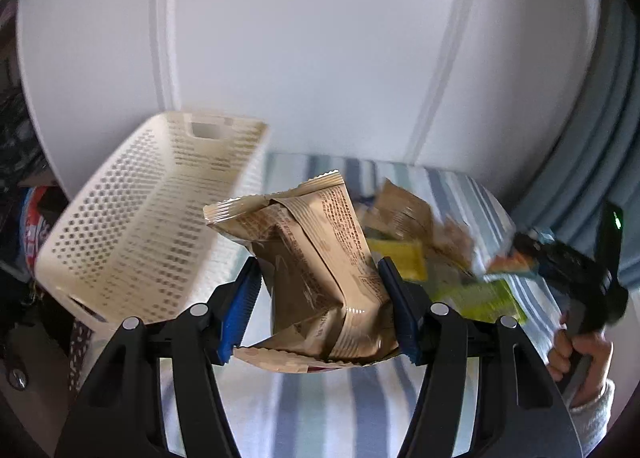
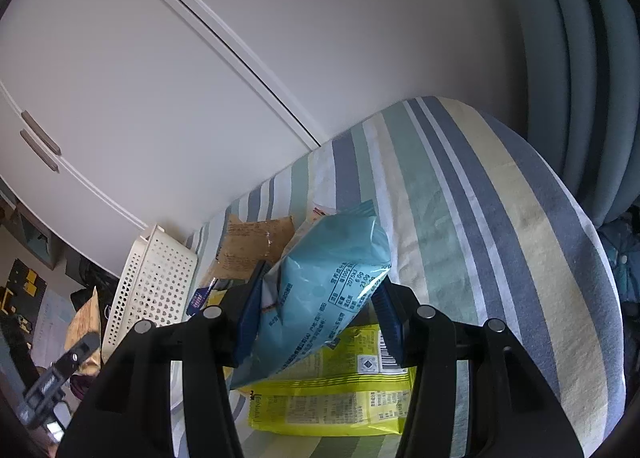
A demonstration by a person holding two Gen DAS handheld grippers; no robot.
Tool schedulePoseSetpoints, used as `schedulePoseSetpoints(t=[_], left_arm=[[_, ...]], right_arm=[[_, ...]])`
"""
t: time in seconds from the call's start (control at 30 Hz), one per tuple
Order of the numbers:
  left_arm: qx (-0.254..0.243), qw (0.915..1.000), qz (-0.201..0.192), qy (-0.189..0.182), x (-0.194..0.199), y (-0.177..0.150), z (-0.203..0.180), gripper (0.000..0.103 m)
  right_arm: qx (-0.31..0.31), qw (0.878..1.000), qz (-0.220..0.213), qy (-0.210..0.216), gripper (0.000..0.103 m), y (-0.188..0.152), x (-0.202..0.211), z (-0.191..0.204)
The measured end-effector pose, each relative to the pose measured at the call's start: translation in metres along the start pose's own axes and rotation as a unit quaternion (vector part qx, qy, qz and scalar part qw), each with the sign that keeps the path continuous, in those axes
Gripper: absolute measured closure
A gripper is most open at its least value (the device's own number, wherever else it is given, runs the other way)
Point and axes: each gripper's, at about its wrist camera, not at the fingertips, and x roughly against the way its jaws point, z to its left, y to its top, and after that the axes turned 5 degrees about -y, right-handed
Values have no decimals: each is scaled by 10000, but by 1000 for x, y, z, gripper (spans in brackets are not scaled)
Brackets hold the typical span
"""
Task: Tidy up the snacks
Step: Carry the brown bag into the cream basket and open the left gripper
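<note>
Both hand-held grippers are clamped on packets, left on a crumpled brown packet, right on a blue packet; either slick packet could be squeezed out before the basket ahead-left is reached.

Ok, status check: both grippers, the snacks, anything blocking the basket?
Left gripper shut on brown packet. Right gripper shut on blue packet. White basket beside, empty, unobstructed. Yellow packet on bed.

Basket open-topped, empty, interior clear; sits at bed left edge, against wardrobe; snack pile clutters bed middle; yellow packet lies under right gripper; striped bed right side bare, free passage.
</note>
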Motion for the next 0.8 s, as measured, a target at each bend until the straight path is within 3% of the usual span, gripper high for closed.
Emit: schedulePoseSetpoints(t=[0.3,0.37,0.4,0.67,0.8], left_arm=[[503,9957,-150,770,-3,17,75,39],[606,9940,-187,895,-5,21,87,23],[694,9922,-243,1003,-5,21,92,2],[1500,9728,-819,1562,-9,0,110,2],[1275,9688,-963,1896,-14,-9,99,2]], right_arm=[[32,10000,36,-11,53,-3,-5,3],[55,10000,34,-17,53,-3,-5,5],[76,10000,29,-21,53,-3,-6,6],[134,9999,28,64,53,-7,-9,12],[121,9998,14,150,53,-7,-8,13]])
